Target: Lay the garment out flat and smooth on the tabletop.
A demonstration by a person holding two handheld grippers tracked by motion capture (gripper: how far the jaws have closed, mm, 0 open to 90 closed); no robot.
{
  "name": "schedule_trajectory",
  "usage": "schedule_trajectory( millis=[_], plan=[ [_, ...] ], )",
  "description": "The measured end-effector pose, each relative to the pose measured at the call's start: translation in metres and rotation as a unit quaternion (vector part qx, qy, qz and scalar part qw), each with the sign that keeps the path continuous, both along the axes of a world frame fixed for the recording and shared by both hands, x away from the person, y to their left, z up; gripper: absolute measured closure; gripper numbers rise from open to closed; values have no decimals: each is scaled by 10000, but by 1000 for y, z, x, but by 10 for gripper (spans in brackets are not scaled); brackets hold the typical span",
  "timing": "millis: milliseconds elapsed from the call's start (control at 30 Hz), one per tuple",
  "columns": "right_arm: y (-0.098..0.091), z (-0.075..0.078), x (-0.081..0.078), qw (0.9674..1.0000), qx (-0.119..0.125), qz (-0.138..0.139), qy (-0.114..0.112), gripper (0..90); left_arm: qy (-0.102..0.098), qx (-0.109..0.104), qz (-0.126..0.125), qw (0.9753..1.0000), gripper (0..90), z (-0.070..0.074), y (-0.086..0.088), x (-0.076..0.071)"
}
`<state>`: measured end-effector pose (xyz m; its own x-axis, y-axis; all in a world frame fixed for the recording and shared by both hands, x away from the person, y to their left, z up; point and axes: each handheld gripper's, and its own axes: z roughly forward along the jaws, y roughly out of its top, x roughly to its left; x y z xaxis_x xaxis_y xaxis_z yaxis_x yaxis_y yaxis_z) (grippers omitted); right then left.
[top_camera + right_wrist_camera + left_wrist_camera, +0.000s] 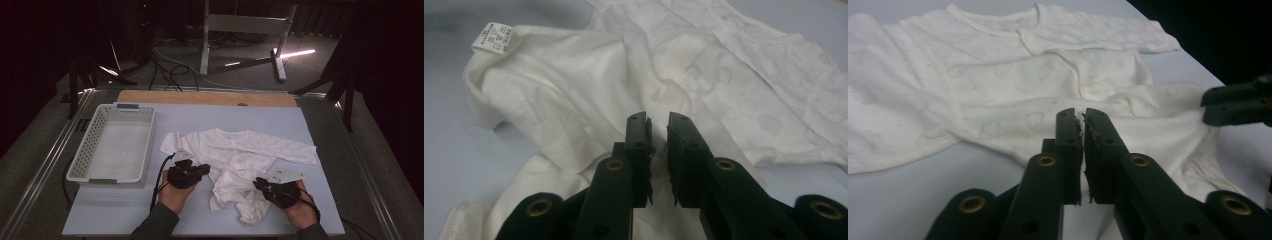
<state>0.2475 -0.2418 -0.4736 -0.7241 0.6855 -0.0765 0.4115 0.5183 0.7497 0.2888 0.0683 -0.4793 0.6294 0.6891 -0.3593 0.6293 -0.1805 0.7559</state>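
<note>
- Fingers (pixel 1068 145) of the left gripper (pixel 189 172) stand nearly together, a thin slit between them, with the cloth's edge just at their tips; whether any fabric is pinched is hard to tell.
- Fingers (pixel 684 145) of the right gripper (pixel 270 187) are also close together with a narrow gap, and cloth lies beneath and between them; a firm grip cannot be confirmed.
- Both forearms are cut off at the bottom edge of the high view, and the room beyond the counter (pixel 280 117) is dark and hard to make out.
- White baby garment (pixel 235 155), long-sleeved with a faint printed pattern, lies on the pale blue counter, right of centre. Its upper part and sleeves are spread flat; its lower part is bunched and rumpled near the person's side, between the two grippers.
- Small care label (pixel 495 37) sticks up from a folded-over edge in the right gripper view; its print is too small to read.
- White plastic basket (pixel 90 145) with perforated walls sits on the counter's left, just beside the garment's left sleeve, with nothing inside.
</note>
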Motion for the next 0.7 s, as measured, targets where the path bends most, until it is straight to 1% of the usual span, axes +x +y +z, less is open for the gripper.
schedule_trajectory(
  millis=[67,167,233,267,300,367,433,600,633,700],
  plan=[
    [1,1,1,10000,8,-11,-12,796,20,-56,-80,10000,790,-1,-2,-2],
    [2,3,5,9999,31,-111,-87,797,1,-52,-184,9998,687,0,-3,-8],
    [2,5,10,9997,33,-186,-129,797,-29,-38,-239,9997,642,1,-5,-13],
    [2,5,12,9997,52,-199,-162,797,-23,-77,-282,9996,618,2,-5,-16],
    [2,5,15,9996,57,-202,-184,797,-21,-97,-310,9995,603,2,-6,-19],
    [4,6,19,9994,56,-290,-181,797,-29,-63,-367,9993,567,2,-7,-25],
    [4,7,23,9993,71,-324,-188,798,-4,-72,-423,9991,536,1,-9,-30],
    [3,9,31,9988,137,-402,-244,798,60,-55,-560,9984,445,-5,-15,-38],
    [3,9,33,9987,160,-429,-225,799,67,-76,-601,9981,435,-6,-17,-40],
    [2,10,36,9983,196,-493,-252,799,93,-34,-712,9974,409,-8,-22,-43]
  ],
)
